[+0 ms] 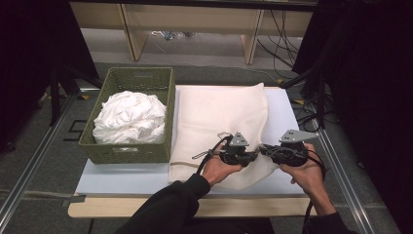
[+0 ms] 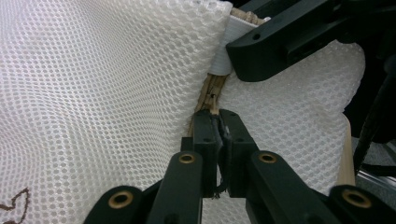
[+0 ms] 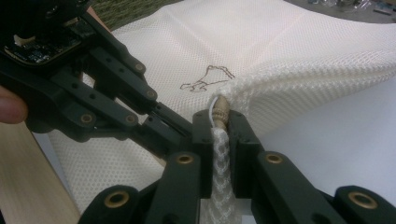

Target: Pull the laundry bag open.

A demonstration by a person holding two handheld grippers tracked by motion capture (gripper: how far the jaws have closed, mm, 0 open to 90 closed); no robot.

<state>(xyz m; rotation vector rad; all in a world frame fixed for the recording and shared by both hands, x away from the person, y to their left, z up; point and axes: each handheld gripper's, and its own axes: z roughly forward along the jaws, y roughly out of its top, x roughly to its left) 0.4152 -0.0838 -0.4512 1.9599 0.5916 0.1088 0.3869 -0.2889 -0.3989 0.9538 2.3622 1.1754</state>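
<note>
- The left gripper (image 2: 218, 122) is clenched on the zipper end of a cream mesh laundry bag (image 1: 221, 122), its jaws pressed together with almost no gap and only a sliver of tan zipper tape (image 2: 212, 91) caught between them.
- The right gripper (image 3: 220, 122) is clamped on a bunched fold of the same mesh just beside that zipper, the fabric pinched tight between its pads.
- Both grippers meet at the bag's near right corner, almost touching, with the person's hands behind them near the desk's front edge.
- The bag lies flat across the white foam board (image 1: 122, 178) that covers the desk, its far end reaching the back edge; a small brown embroidered outline (image 3: 208, 79) marks the mesh.
- A green woven basket (image 1: 139, 78) holding crumpled white cloth (image 1: 130, 117) stands at the board's left edge, just beside the bag.
- The likely trouble: the left grip is thin, so a sideways pull could slip off the tape, or drag the whole bag instead of opening the zipper.
</note>
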